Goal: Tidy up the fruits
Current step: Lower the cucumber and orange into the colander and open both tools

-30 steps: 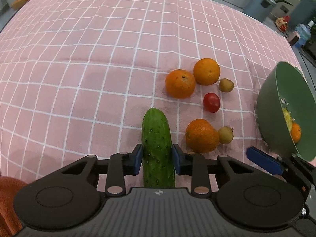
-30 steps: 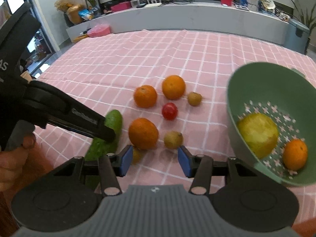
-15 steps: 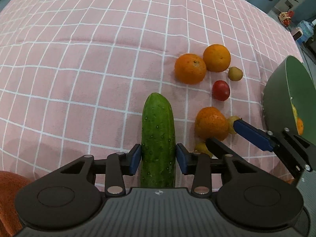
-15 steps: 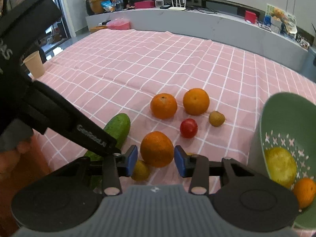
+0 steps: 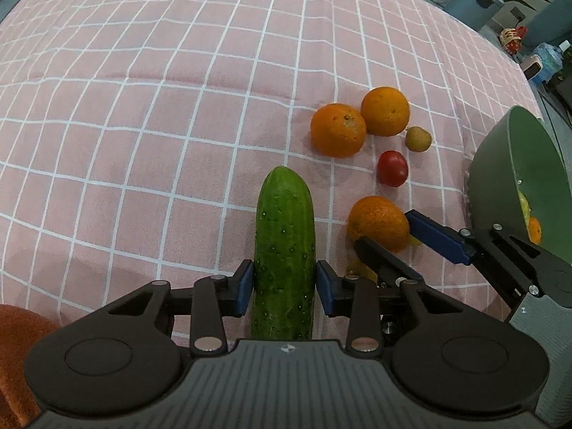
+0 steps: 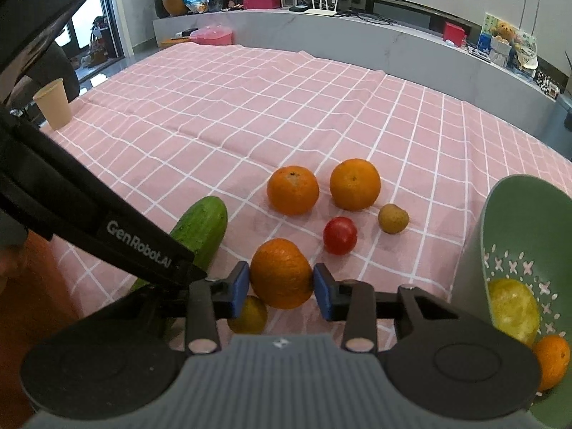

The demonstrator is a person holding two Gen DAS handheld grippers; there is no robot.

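On the pink checked cloth (image 5: pixel 143 143), the left gripper (image 5: pixel 285 282) clasps a cucumber (image 5: pixel 284 250), both blue pads against its sides, its jaws having just closed further; beside it, the right gripper (image 6: pixel 281 286) has just been closing on the near orange (image 6: pixel 280 271), pads touching it; two oranges (image 6: pixel 293 189), a tomato (image 6: pixel 340 235) and a small brown fruit (image 6: pixel 393 218) lie beyond; a green colander (image 6: pixel 529 214) at right holds a yellow fruit (image 6: pixel 514 309).

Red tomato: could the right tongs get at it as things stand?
Probably not yet: the right tongs are closed on the near orange, and the tomato lies just beyond it. Emptied, the way looks free.
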